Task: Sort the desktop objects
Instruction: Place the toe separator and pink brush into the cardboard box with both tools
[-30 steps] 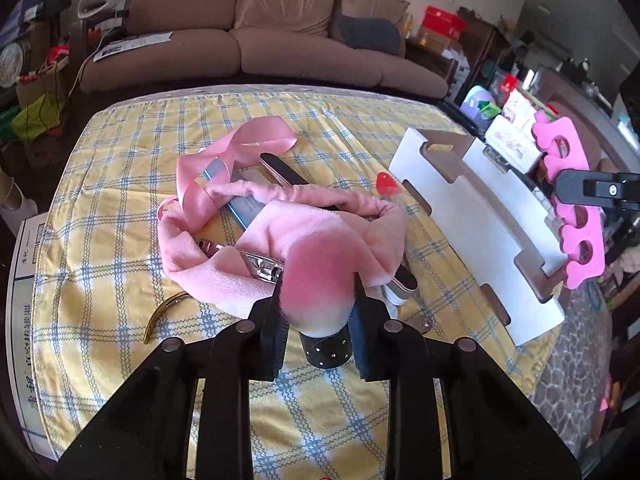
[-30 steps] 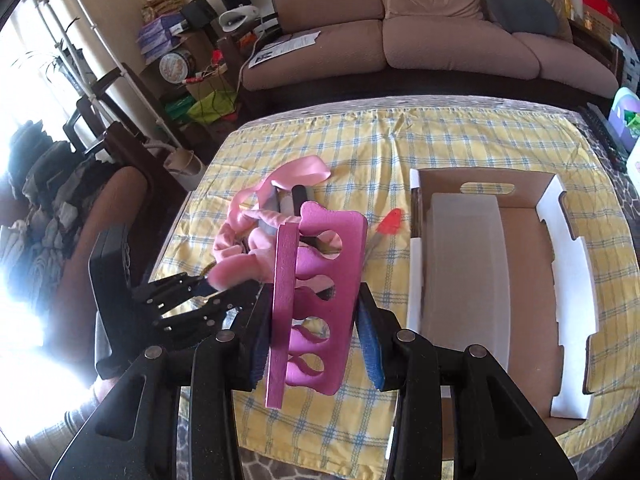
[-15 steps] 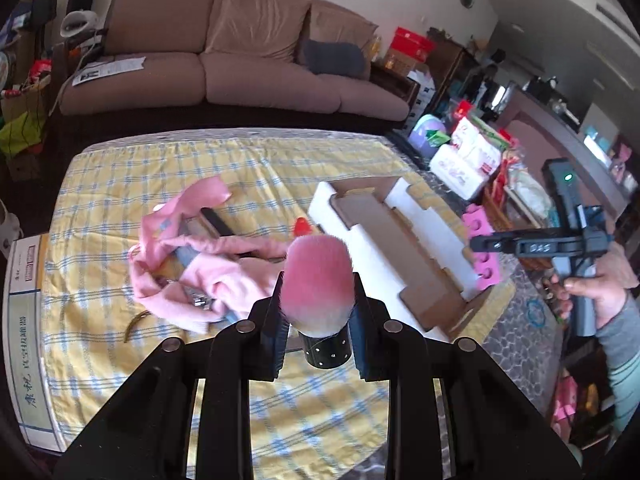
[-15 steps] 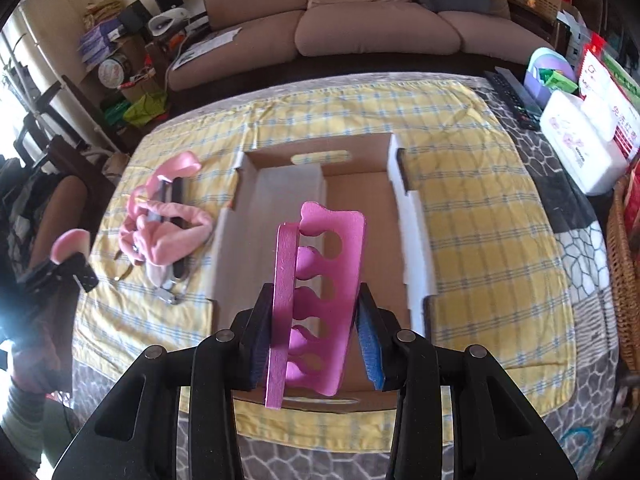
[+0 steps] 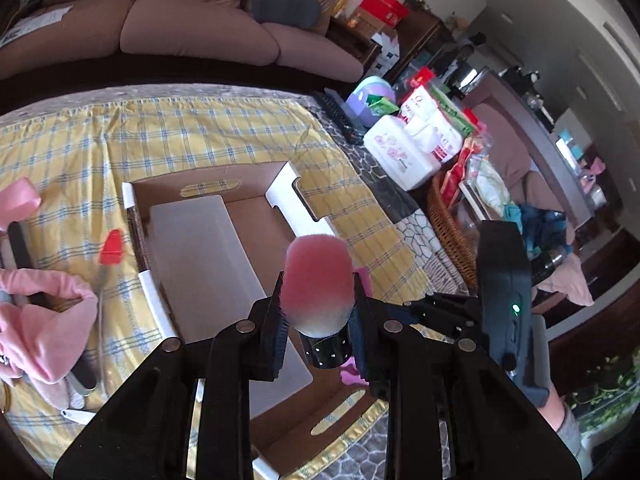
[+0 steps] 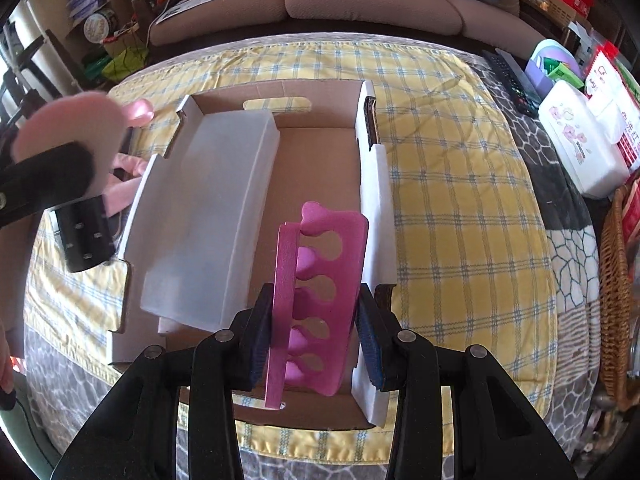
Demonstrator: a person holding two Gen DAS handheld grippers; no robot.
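Note:
My left gripper (image 5: pixel 318 308) is shut on a makeup brush (image 5: pixel 316 280) with pink bristles and a studded black handle. It hangs over the near end of the open cardboard box (image 5: pixel 288 184). In the right wrist view the brush (image 6: pixel 72 120) shows at the far left, beside the box. My right gripper (image 6: pixel 312 320) is shut on a magenta foam toe separator (image 6: pixel 320 264), held upright and low inside the box (image 6: pixel 376 200), against its right white wall. A white insert (image 6: pixel 212 216) fills the box's left half.
A pink headband (image 5: pixel 40 312), a black nail file (image 5: pixel 20 244) and a red-tipped tool (image 5: pixel 112 246) lie on the yellow checked cloth (image 5: pixel 180 136) left of the box. Wipes packs (image 5: pixel 400 152) and a wicker basket (image 5: pixel 448 224) crowd the right side. A sofa stands behind.
My left gripper swung right with the brush, from above the headband pile to over the box. My right gripper carried the toe separator over the box and down into its right side.

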